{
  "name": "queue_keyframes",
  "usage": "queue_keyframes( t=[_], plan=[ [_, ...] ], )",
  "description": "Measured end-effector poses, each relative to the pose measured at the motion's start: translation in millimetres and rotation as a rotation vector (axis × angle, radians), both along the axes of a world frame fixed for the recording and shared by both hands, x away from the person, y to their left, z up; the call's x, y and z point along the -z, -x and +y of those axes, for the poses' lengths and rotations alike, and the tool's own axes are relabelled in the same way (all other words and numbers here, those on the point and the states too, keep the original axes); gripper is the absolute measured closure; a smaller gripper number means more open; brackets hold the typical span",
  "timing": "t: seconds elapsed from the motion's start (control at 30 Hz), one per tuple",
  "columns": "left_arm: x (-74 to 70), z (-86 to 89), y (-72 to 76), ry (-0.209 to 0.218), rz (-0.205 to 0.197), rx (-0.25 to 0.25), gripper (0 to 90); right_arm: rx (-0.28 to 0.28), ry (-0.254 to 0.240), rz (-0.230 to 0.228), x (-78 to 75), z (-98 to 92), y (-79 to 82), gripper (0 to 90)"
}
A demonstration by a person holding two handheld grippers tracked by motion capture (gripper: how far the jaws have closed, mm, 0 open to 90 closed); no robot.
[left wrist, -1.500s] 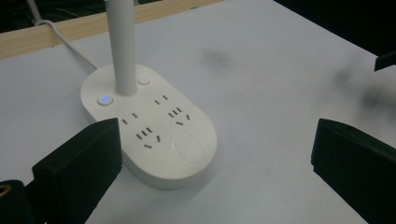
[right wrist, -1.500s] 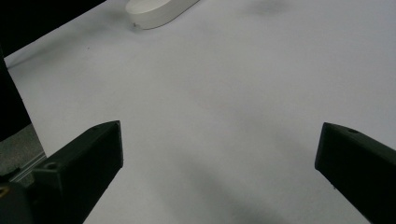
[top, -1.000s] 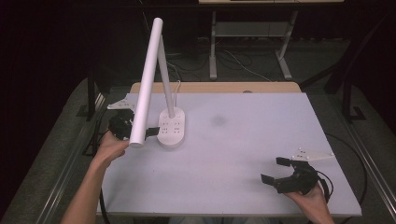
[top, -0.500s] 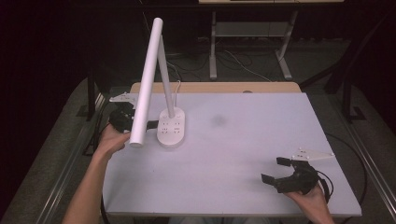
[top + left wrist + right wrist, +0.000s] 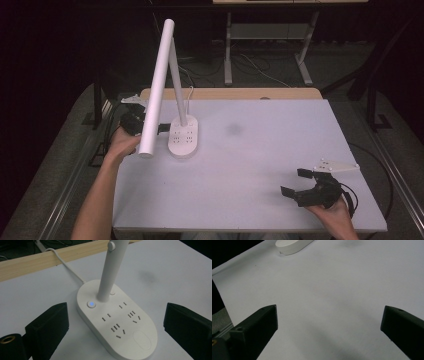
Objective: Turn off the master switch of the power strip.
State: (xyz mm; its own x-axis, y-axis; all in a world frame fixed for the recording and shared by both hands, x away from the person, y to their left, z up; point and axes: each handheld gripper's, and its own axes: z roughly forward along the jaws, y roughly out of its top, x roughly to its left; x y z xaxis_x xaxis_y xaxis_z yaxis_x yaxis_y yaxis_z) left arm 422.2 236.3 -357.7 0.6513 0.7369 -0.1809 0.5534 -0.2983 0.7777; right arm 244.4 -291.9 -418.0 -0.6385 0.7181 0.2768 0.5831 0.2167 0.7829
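left gripper [image 5: 150, 129] sat at the table's left edge w/ jaws spread wide, gripping nothing — in the left gripper view [image 5: 117, 327] both black jaws flanked the lamp base [image 5: 117, 325] w/o touching it. right gripper [image 5: 302, 186] hovered near the front right corner, also wide open & empty; in the right gripper view [image 5: 329, 322] bare table lay between its jaws.

the desk lamp [image 5: 172, 85] stood upright on the left half of the white table [image 5: 260, 165], toward the far side. base was a white oval w/ several socket slots, a small round button glowing blue [image 5: 91, 304], a blank oval pad at its near end. a white stem [image 5: 110, 272] rose from it — the long tube head [image 5: 156, 87] slanted down over the left gripper, partly hiding it. white cord [image 5: 65, 263] ran off the base toward the wooden strip [image 5: 50, 261] at the back edge. faint dark smudge [image 5: 234, 129] on the table mid-way, well apart from both grippers.
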Motion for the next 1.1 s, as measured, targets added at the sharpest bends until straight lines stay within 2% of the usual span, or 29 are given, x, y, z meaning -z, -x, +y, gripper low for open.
queue_keyframes(
  t=[0.5,0.63,0.87,1.03,1.1],
  plan=[
    [1.6,-0.6,-18.3,-0.011,0.003,-0.047,9.6,0.004,0.002,-0.004,0.8,-1.0,-0.6,0.5],
    [2.5,-0.9,-23.3,-0.019,0.018,-0.074,13.6,0.001,0.004,-0.003,0.9,-1.0,-0.5,0.5],
    [3.0,-2.7,-32.0,-0.039,0.035,-0.076,17.2,0.007,0.001,0.006,1.1,-2.0,-0.8,0.5],
    [4.9,-5.3,-37.8,-0.045,0.053,-0.092,22.6,0.000,0.007,-0.001,1.9,-1.8,-1.4,0.5],
    [5.2,-5.1,-41.0,-0.055,0.064,-0.081,25.3,0.001,0.007,0.000,1.9,-1.7,-1.4,0.5]
  ],
)
